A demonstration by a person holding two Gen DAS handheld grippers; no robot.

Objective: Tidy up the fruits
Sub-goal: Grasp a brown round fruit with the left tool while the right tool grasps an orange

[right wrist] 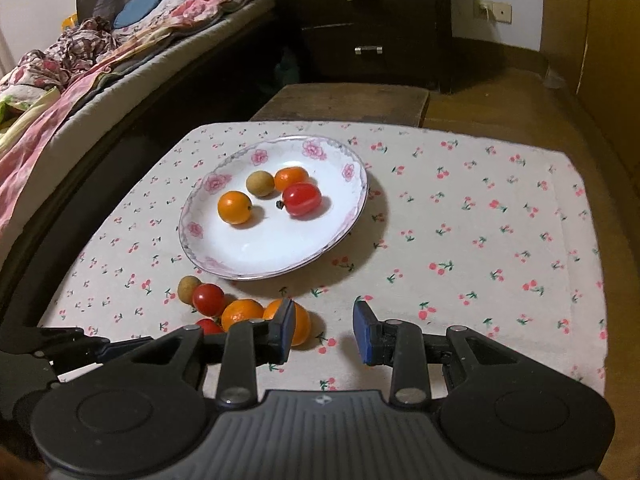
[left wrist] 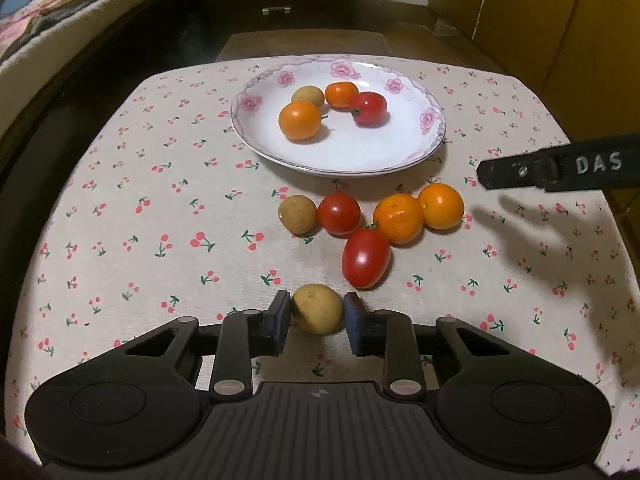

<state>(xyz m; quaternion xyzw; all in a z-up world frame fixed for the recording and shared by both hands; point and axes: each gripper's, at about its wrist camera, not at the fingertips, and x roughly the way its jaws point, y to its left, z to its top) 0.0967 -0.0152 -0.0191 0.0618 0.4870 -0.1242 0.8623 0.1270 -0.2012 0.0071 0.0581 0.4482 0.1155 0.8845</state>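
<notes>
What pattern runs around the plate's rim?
Pink flowers on white, along the plate rim; clearest in the right wrist view.

Looking forward along each gripper's fingers, low and close over the table's [left wrist: 120,240] near edge, facing its far edge; right view sitting higher and farther right. Sharing the plate [left wrist: 404,160] [right wrist: 256,268] and loose fruit.
</notes>
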